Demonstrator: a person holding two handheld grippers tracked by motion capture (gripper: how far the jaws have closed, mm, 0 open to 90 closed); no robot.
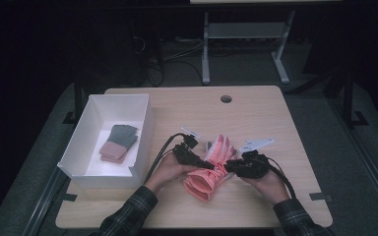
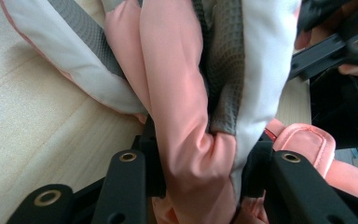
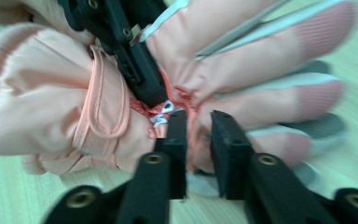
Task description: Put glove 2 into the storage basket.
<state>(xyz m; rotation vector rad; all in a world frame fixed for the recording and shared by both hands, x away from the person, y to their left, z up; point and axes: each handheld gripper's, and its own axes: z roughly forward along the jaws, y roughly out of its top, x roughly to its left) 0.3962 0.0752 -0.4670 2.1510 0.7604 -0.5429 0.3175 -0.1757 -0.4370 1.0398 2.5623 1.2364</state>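
Left claw: squeezing a fold of the pink glove.
Right claw: a little apart, pinching nothing firmly yet.
Risk: glove may slip out, because only one claw holds it.

My left gripper jaws clamped on cloth, my right gripper facing it close by, jaws narrowly parted, forearms converging inward.

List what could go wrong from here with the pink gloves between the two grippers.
1. The left gripper pinches only a bunched fold of the pink gloves, so the fabric may slip out if pulled.
2. The right gripper has just been opening, with a thin edge of glove between its jaws; that side could drop.
3. The white box stands beside the left hand; a wide swing might knock it.
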